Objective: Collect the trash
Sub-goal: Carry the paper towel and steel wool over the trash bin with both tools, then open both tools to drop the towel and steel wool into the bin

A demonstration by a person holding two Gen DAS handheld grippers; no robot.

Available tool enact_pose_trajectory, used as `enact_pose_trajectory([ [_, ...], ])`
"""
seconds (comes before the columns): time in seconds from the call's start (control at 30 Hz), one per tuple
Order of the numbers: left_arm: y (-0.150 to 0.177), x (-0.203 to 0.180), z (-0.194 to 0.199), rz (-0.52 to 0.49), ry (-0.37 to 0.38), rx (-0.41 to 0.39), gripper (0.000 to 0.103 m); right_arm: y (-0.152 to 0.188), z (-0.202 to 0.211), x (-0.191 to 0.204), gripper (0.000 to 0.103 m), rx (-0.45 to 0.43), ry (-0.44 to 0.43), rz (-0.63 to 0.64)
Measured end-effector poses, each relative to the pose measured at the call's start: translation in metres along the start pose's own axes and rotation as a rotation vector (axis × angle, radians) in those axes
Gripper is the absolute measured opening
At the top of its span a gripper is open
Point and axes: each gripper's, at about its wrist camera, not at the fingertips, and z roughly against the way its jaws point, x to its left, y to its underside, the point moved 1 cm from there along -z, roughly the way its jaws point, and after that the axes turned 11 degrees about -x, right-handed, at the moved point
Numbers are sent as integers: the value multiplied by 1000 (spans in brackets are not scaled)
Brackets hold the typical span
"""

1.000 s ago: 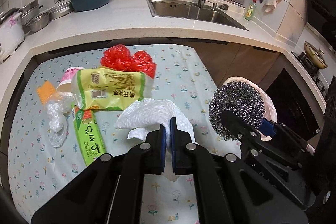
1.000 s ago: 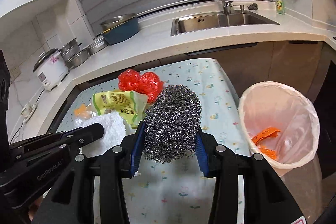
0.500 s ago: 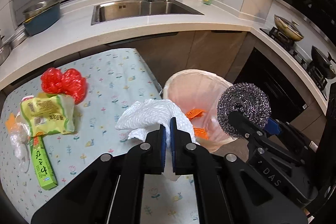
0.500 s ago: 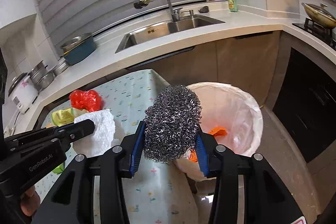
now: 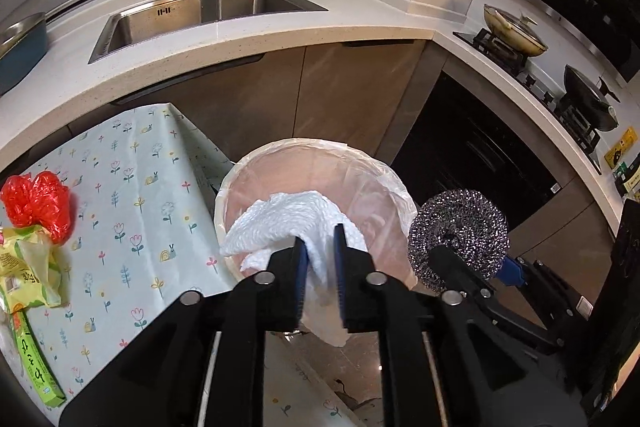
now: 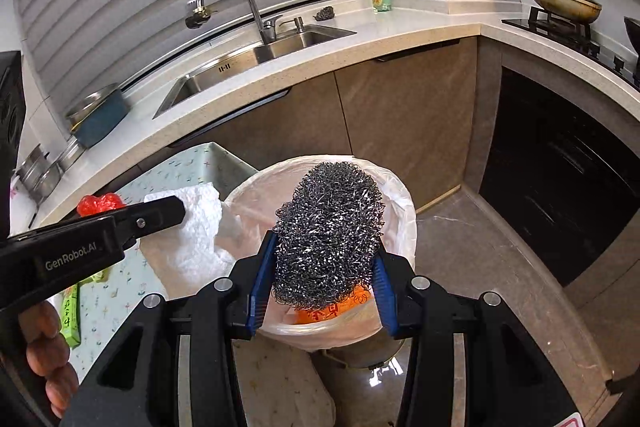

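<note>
The left gripper [image 5: 320,259] is pinched narrow on a crumpled white paper towel [image 5: 288,223], which hangs over the near rim of the lined trash bin [image 5: 240,187], part of it draping below the fingers. Just beside it, the right gripper [image 6: 320,283] clamps a steel-wool scrubber [image 6: 330,235] between its blue pads, with the scrubber sitting above the bin's mouth and an orange scrap [image 6: 332,311] visible inside beneath it. The step in hand looks like the drop. To do it well, each load should be well inside the rim before the jaws part, since the towel is light and may cling to a pad or drift onto the floor [image 6: 500,259]; a small downward dip into the liner would help. The scrubber is springy and its wires may snag on the pads, so a full opening is wiser than a slight one. Releasing one item at a time would keep the two grippers from knocking together. Farther left, on the flowered table [image 5: 132,187], a red plastic bag [image 5: 38,201], a yellow-green packet [image 5: 24,267] and a green box [image 5: 36,367] are yet to be collected. Beyond stand the sink [image 5: 208,11] and the stove.
</note>
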Motion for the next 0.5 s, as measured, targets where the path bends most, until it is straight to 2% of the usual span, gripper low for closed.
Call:
enact_pose_trajectory([
  [0.03, -1, 0, -1, 6, -3, -7, 35, 0, -2, -1, 43, 1, 1, 1],
  [0.13, -3, 0, -1, 16, -10, -33, 48, -2, -7, -1, 43, 2, 1, 11],
  [0.5, -6, 17, 3, 13, -63, -57, 48, -4, -21, 9, 43, 12, -12, 34],
])
